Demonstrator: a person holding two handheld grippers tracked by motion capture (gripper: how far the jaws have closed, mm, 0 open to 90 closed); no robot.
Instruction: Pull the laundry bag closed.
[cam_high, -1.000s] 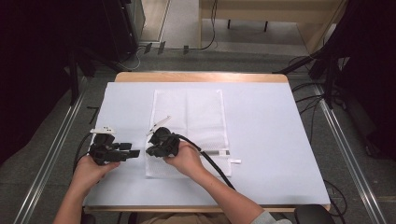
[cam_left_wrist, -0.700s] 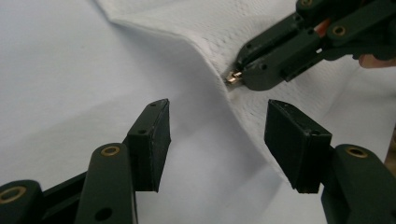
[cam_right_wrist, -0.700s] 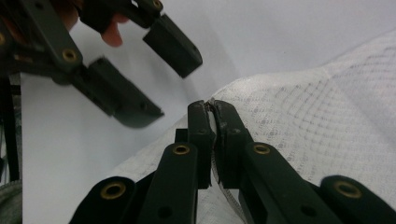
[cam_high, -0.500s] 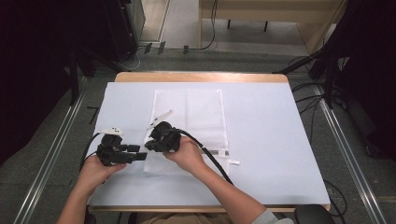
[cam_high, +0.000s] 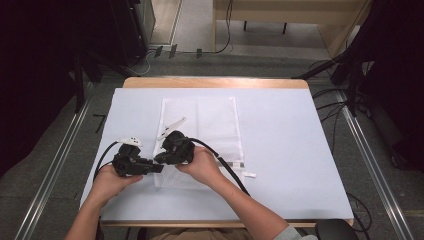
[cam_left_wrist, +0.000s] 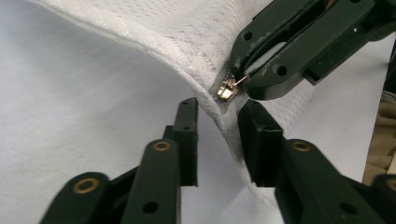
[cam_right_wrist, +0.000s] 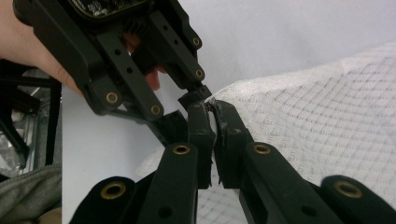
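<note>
White mesh laundry bag lies flat on the pale-covered surface, roughly centre, its long axis running 12 to 6 o'clock in the high view. Both grippers meet at the bag's near-left corner, at about 7 o'clock from the bag's middle.

Right gripper: held in the person's right hand, pointing toward 9 o'clock in the high view. In the right gripper view its jaws stand together, clamped on the bag's edge, a thin strip of white fabric pinched between the pads. In the left gripper view the same jaws come in from 2 o'clock, closed just beside the small brass-coloured zipper slider; the slider's pull tab appears to run in between them, though the contact itself is too small to confirm.

Left gripper: held in the left hand, pointing toward 3 o'clock, tip to tip with the right one. In the left gripper view the jaws have just been closing and stand part-way apart, with the raised seam of the bag between them. The right-hand pad lies against the fabric; the left-hand pad shows a gap. Not a grip.

The bag corner is lifted off the surface into a ridge between the two tools. A small white tag lies on the surface at 4 o'clock from the bag.
</note>
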